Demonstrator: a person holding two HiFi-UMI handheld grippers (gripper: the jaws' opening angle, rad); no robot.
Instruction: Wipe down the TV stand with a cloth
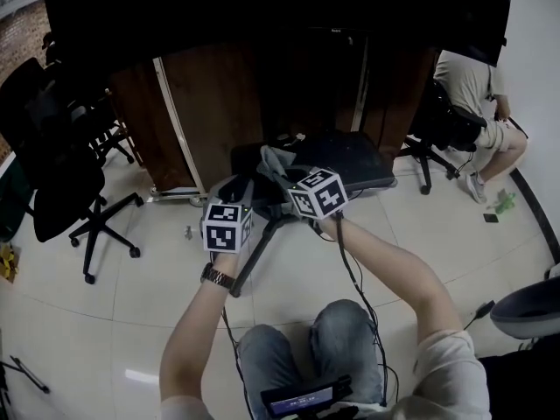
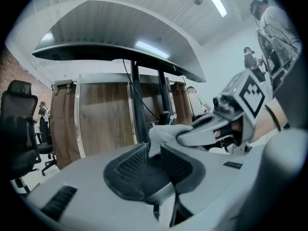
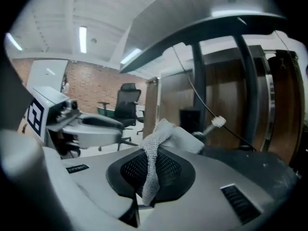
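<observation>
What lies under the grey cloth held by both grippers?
The TV stand's black shelf lies under the cloth; the part right beneath it is covered.

- We carry two grey moulded grippers. The left gripper (image 2: 154,157) has black, mesh-textured pads (image 2: 132,162) set in a dark hollow.
- Our right gripper (image 3: 150,174) matches it, with a grey shell, a black recess and a small slotted vent (image 3: 238,202).
- Each one bears a white cube with black square markers, the left cube (image 1: 227,226) and the right cube (image 1: 317,192).
- We wear a wristwatch (image 1: 217,276) on the left wrist.
- A thin black cable (image 1: 353,274) runs along our right forearm.
- We wear a short pale sleeve (image 1: 448,366) and blue jeans (image 1: 343,339).
</observation>
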